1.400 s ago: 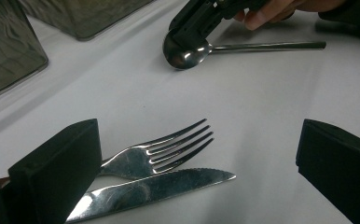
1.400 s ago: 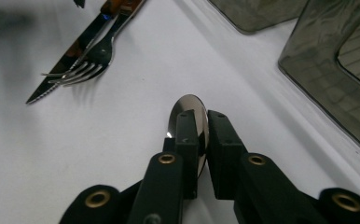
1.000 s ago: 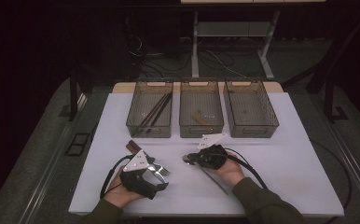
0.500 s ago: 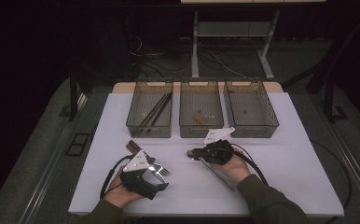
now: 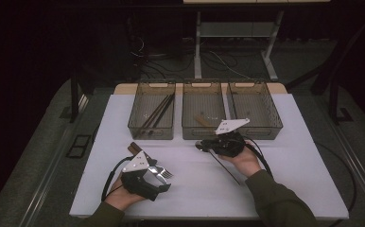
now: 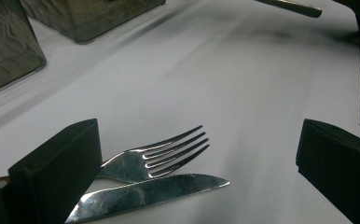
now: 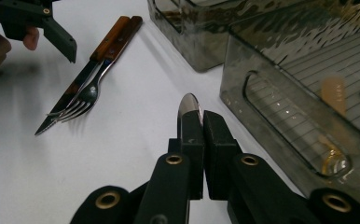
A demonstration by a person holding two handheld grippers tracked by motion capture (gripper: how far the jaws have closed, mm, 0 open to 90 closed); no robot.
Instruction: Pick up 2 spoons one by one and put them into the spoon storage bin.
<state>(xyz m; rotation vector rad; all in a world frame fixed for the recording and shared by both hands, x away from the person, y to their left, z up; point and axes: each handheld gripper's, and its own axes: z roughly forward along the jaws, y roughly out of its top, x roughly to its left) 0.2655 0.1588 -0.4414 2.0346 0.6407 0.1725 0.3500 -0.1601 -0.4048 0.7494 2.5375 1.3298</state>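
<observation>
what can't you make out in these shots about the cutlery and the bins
- Thin metal utensil in the right gripper: the shut fingers cover all but its rounded tip in the right gripper view; spoon or knife is unclear.
- Steel fork and serrated steel knife: the left gripper's black finger hides their handles in the left gripper view.
- Small brown item in the middle smoky plastic bin: too small in the high view, blurred by the ribbed wall in the right gripper view.

I'm working in a lab-like recording room: a white table (image 5: 284,189) under me, loose cables (image 5: 218,59) at twelve o'clock, dark walls all around.
</observation>
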